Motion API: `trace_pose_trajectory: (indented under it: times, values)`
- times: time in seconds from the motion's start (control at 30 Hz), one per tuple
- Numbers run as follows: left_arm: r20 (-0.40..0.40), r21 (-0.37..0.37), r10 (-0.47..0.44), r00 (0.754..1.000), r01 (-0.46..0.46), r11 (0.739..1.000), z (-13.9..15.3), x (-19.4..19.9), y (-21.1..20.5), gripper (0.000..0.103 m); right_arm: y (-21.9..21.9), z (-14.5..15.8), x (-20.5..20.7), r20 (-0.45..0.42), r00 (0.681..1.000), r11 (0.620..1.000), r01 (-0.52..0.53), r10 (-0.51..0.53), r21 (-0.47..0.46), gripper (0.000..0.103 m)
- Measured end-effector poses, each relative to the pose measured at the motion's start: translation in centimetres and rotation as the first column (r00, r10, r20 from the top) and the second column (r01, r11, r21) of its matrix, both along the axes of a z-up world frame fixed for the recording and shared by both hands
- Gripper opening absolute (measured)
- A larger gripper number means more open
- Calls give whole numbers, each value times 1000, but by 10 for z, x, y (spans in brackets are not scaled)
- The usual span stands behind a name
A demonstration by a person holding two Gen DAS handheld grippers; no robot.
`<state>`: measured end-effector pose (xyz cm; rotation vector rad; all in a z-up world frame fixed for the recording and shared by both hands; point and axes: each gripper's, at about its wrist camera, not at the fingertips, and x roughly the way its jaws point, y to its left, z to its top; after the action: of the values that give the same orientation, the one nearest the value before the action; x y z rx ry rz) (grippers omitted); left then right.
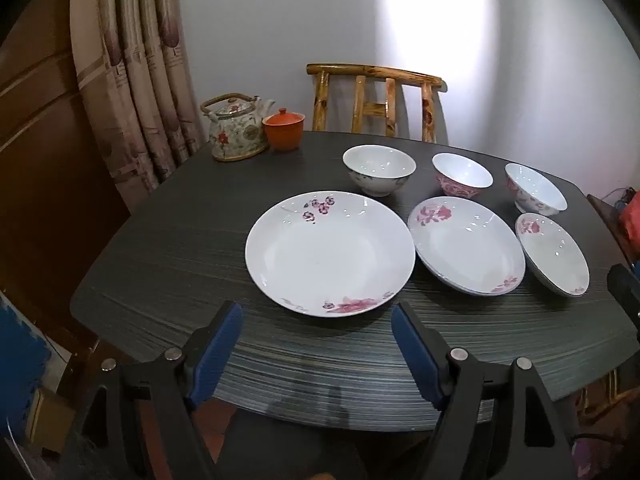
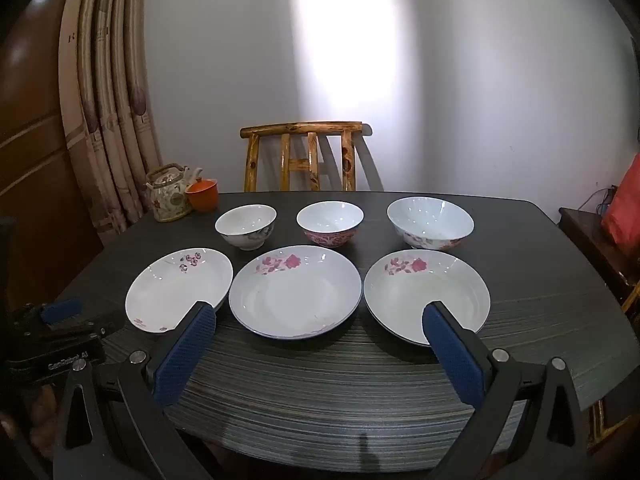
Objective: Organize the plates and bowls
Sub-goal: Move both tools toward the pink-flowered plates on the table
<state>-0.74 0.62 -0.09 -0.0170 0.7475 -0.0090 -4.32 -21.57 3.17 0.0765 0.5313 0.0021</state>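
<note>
Three white flowered plates lie in a row on the dark table: left plate (image 1: 330, 252) (image 2: 180, 288), middle plate (image 1: 466, 244) (image 2: 296, 290), right plate (image 1: 554, 254) (image 2: 426, 294). Behind them stand three bowls: a white bowl (image 1: 379, 169) (image 2: 246, 225), a pink-patterned bowl (image 1: 462, 174) (image 2: 330, 222) and a larger flowered bowl (image 1: 534, 188) (image 2: 430, 222). My left gripper (image 1: 318, 312) is open and empty, just before the left plate. My right gripper (image 2: 320, 320) is open and empty, before the middle plate. The left gripper also shows at the right wrist view's left edge (image 2: 60, 312).
A flowered teapot (image 1: 236, 128) (image 2: 168, 196) and an orange lidded cup (image 1: 283, 128) (image 2: 202, 196) stand at the table's far left corner. A wooden chair (image 1: 376, 100) (image 2: 304, 156) stands behind the table (image 1: 160, 248). Curtains hang at the left. A red bag (image 2: 624, 208) lies right.
</note>
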Motion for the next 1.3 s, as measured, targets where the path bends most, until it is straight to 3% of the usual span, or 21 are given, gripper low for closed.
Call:
trace_pose_trajectory:
  times: [0.03, 0.07, 0.37, 0.7, 0.8, 0.87, 0.97, 1.13, 1.3]
  values:
    - [-6, -28, 8, 1000, -8, 1000, -2, -5, 9, 79, 0, 0, 0, -3, 1000, 1000, -1, 1, -2, 103]
    - [-45, -23, 19, 999, -20, 1000, -5, 2, 10, 79, 0, -1, 0, -5, 1000, 1000, -2, 2, -1, 103]
    - [-75, 57, 32, 997, -28, 998, -3, 9, -4, 79, -1, 3, -6, -25, 999, 1000, -23, 23, 16, 103]
    - [-94, 85, 49, 994, -41, 996, -9, 11, -2, 79, 13, -11, 12, -143, 980, 983, -115, 136, 143, 103]
    - [-107, 91, 48, 993, -38, 995, -10, 12, 0, 79, 19, -17, 23, -202, 964, 969, -133, 176, 207, 99]
    - [-114, 95, 51, 992, -41, 995, -11, 13, 2, 79, 23, -22, 30, -246, 947, 955, -139, 205, 262, 88]
    - [-122, 90, 47, 991, -36, 995, -11, 14, 6, 79, 30, -30, 41, -301, 922, 932, -135, 243, 337, 79]
    - [-131, 110, 37, 991, -23, 994, -8, 18, 12, 79, 41, -43, 58, -375, 878, 888, -110, 297, 447, 75]
    - [-154, 137, 21, 988, 0, 991, -7, 28, 20, 79, 53, -43, 68, -404, 856, 872, -101, 321, 479, 74]
